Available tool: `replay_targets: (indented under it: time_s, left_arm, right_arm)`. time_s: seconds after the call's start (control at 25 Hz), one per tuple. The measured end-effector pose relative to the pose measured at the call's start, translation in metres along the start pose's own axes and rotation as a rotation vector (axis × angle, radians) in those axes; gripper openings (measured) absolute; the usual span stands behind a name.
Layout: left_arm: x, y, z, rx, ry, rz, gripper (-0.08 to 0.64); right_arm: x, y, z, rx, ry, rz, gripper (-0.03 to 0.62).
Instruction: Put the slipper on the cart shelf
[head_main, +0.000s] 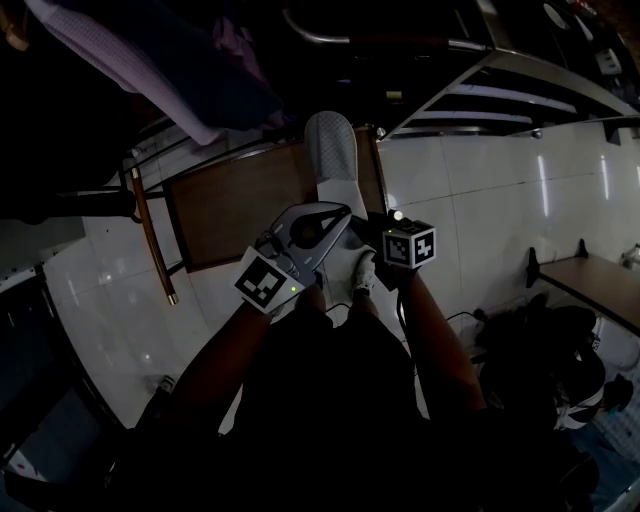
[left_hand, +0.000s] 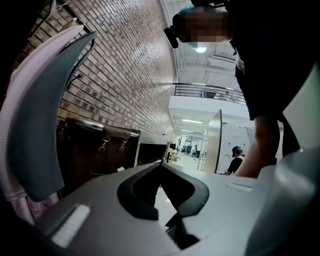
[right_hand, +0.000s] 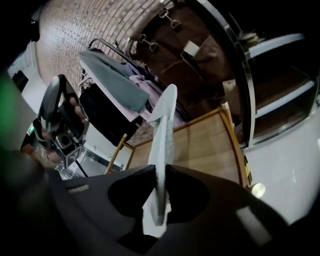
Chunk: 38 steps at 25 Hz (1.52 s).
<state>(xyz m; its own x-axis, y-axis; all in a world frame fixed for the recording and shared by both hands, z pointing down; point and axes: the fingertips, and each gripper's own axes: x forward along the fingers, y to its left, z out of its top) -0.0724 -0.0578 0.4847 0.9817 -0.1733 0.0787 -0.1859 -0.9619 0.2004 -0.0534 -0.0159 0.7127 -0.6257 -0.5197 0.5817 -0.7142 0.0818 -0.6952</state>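
**Soft slipper, pinched at its near end**

My right gripper (right_hand: 160, 172) is clamped on the near end of the white slipper (right_hand: 164, 125), which stretches toward twelve o'clock over the wooden cart shelf (right_hand: 205, 145). It looks light and floppy (likely to droop), so the sole's edge seems the surest place to pinch. My left gripper (left_hand: 161, 166) is closed on nothing.
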Motion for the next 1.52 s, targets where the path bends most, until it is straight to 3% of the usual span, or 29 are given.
replay_targets:
  time_s: [0.48, 0.64, 0.76, 1.04, 1.52]
  left_arm:
    - [-0.012, -0.044, 0.084, 0.027, -0.078, -0.042, 0.002]
    - [-0.008, -0.065, 0.101, 0.066, -0.059, -0.034, 0.002]
    - [0.004, -0.081, 0.108, 0.084, -0.054, -0.045, 0.002]
    - [0.034, -0.112, 0.123, 0.096, -0.067, -0.066, 0.002]
    - [0.031, -0.111, 0.124, 0.108, -0.072, -0.063, 0.002]
  right_arm:
    - [-0.158, 0.108, 0.09, -0.265, -0.439, -0.081, 0.063]
    - [-0.209, 0.134, 0.112, -0.382, -0.559, -0.142, 0.063]
    - [-0.245, 0.141, 0.121, -0.415, -0.631, -0.185, 0.063]
    - [-0.299, 0.16, 0.128, -0.489, -0.701, -0.186, 0.063]
    - [-0.308, 0.161, 0.133, -0.523, -0.738, -0.204, 0.063]
